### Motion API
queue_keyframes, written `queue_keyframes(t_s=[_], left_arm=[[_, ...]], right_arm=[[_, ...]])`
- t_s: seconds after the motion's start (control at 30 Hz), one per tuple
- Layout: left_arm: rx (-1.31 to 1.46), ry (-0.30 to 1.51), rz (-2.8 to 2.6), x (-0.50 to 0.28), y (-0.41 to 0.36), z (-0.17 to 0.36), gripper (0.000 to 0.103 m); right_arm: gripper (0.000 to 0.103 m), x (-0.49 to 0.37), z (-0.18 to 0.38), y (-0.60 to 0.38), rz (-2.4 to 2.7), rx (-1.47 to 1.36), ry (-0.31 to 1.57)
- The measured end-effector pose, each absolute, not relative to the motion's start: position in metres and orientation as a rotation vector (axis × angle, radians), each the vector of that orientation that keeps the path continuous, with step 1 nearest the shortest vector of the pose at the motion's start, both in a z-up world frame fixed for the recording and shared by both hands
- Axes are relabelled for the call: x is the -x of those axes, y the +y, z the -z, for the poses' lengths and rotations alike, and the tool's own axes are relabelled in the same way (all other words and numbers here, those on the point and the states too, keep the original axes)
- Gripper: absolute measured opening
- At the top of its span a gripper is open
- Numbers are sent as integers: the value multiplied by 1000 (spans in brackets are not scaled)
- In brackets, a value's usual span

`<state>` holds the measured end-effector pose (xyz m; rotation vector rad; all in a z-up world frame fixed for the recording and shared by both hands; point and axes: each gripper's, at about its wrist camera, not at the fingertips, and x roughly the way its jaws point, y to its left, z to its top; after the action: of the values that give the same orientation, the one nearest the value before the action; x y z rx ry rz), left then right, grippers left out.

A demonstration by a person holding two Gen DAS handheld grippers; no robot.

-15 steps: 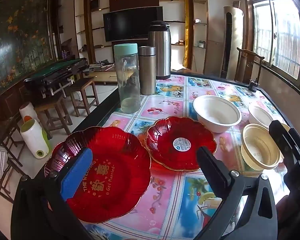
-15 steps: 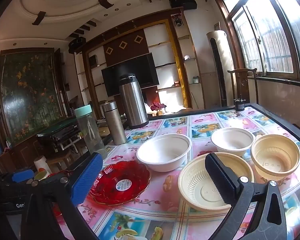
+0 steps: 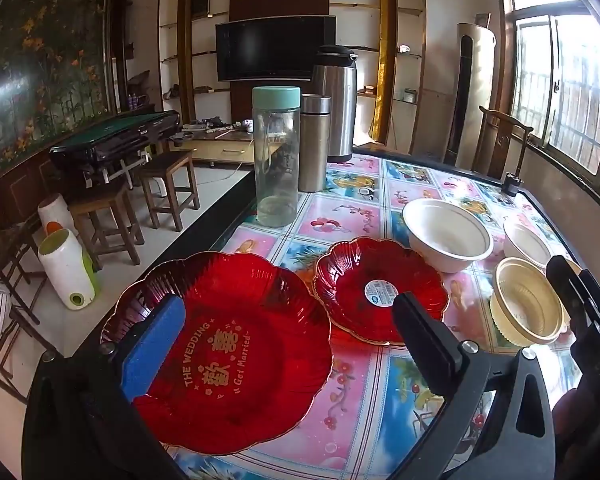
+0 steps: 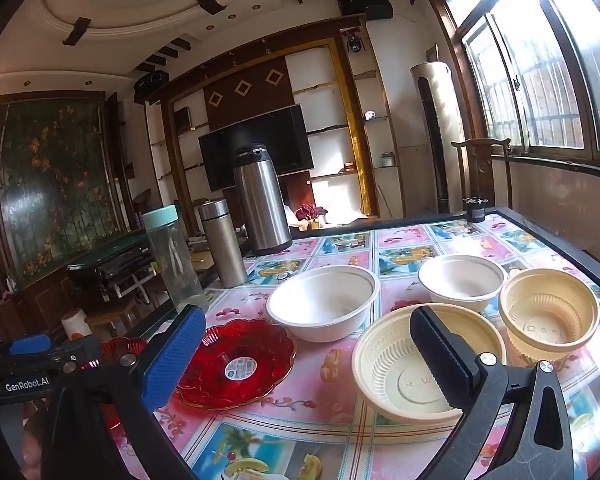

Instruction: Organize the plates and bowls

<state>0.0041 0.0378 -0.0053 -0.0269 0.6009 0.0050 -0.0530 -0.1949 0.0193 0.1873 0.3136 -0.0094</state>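
A large red plate [image 3: 228, 360] with gold wedding lettering lies at the table's near left. Right of it sits a small red plate [image 3: 376, 284] [image 4: 236, 364] with a round sticker. Behind that stand a large white bowl [image 3: 446, 236] [image 4: 322, 304] and a small white bowl [image 3: 526, 240] [image 4: 462, 282]. A wide beige bowl [image 4: 396, 368] and a smaller beige bowl [image 3: 526, 306] [image 4: 548, 314] sit on the right. My left gripper [image 3: 288, 340] hovers open above the large red plate. My right gripper [image 4: 306, 356] hangs open with nothing in it, between the small red plate and the wide beige bowl.
A clear bottle with a teal cap [image 3: 276, 156], a steel flask [image 3: 314, 142] and a steel thermos jug [image 3: 338, 104] stand at the table's far left. A small black object [image 3: 512, 184] sits at the far right corner. The dark table edge [image 3: 204, 236] runs along the left; stools stand beyond it.
The left wrist view has drifted slightly, so objects sit a little further right. The right wrist view is the same. Nothing was gripped or let go.
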Motion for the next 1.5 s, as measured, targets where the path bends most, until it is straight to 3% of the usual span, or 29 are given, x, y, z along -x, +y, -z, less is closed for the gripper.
queue_keyframes(t_s=[1.5], left_arm=[[-4, 621, 4, -2, 32, 13, 103]], right_arm=[[103, 49, -16, -193, -9, -181, 349]])
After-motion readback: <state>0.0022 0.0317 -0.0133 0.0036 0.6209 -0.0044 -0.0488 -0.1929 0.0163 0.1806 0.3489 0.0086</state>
